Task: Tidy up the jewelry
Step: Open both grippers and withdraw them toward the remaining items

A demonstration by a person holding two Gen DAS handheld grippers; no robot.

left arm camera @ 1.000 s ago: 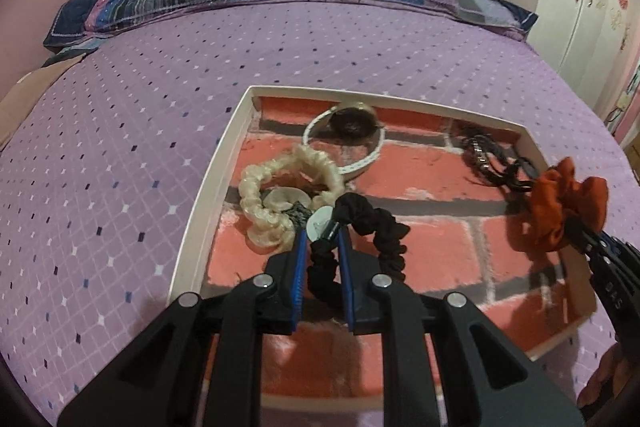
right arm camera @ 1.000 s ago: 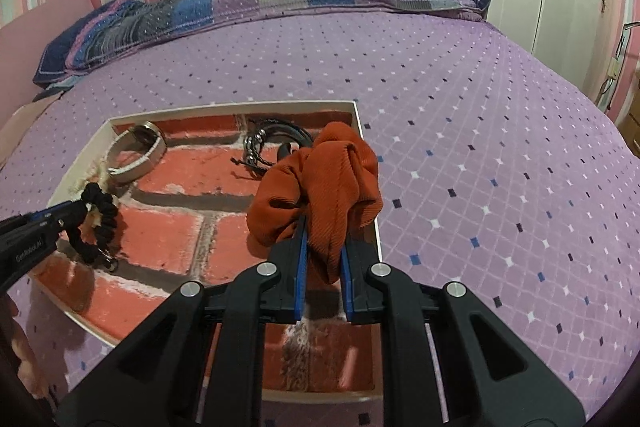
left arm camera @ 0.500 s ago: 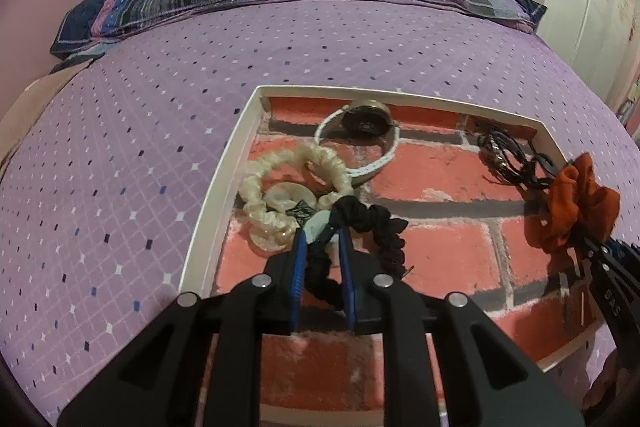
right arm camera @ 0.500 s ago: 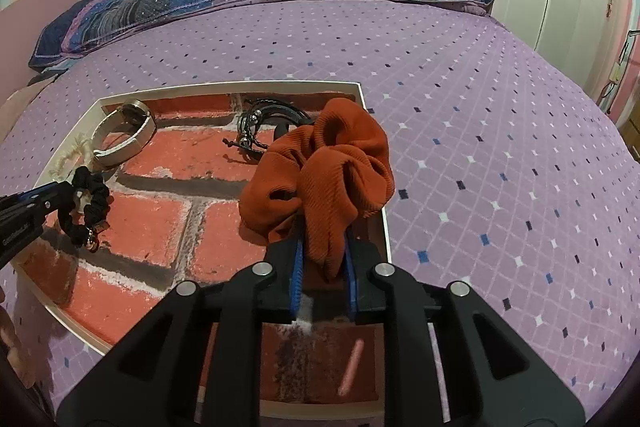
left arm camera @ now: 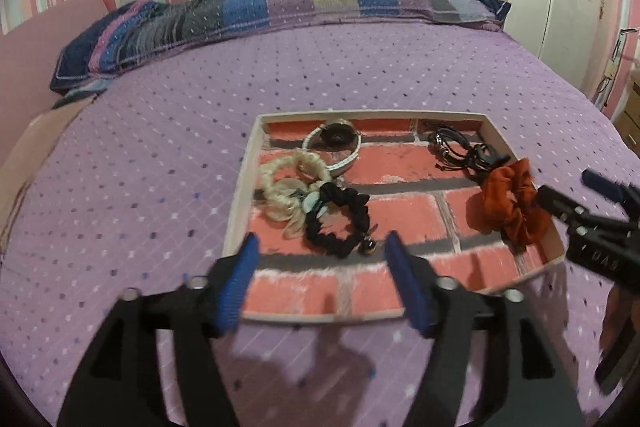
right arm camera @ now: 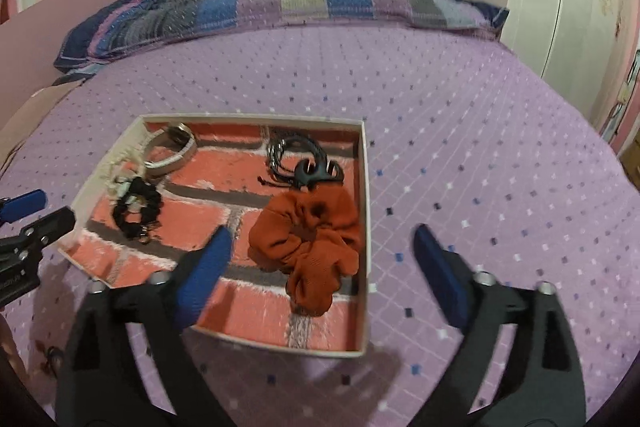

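A shallow tray (left arm camera: 239, 195) lined with a red brick pattern lies on the purple bedspread. In it, a black scrunchie (left arm camera: 340, 223) lies beside a cream scrunchie (left arm camera: 284, 187), with a white-strapped watch (left arm camera: 336, 143) behind them. An orange scrunchie (right arm camera: 312, 243) rests by the right rim (right arm camera: 366, 227), next to a black claw clip (right arm camera: 316, 173) and dark cords (left arm camera: 456, 147). My left gripper (left arm camera: 322, 243) hovers above the tray's near edge, its jaws opening with nothing pressed between them. My right gripper (right arm camera: 323, 235) hangs over the orange scrunchie, its jaws also opening wide and free of it.
A striped patchwork pillow (left arm camera: 280, 11) lies along the head of the bed under a pink striped wall. A white wardrobe (right arm camera: 560, 7) stands at the right. Purple dotted bedspread (left arm camera: 120, 187) stretches all around the tray.
Both grippers have let go: the black scrunchie and the orange scrunchie now lie loose in the tray. Both grippers have opened, lifted and pulled back from it.
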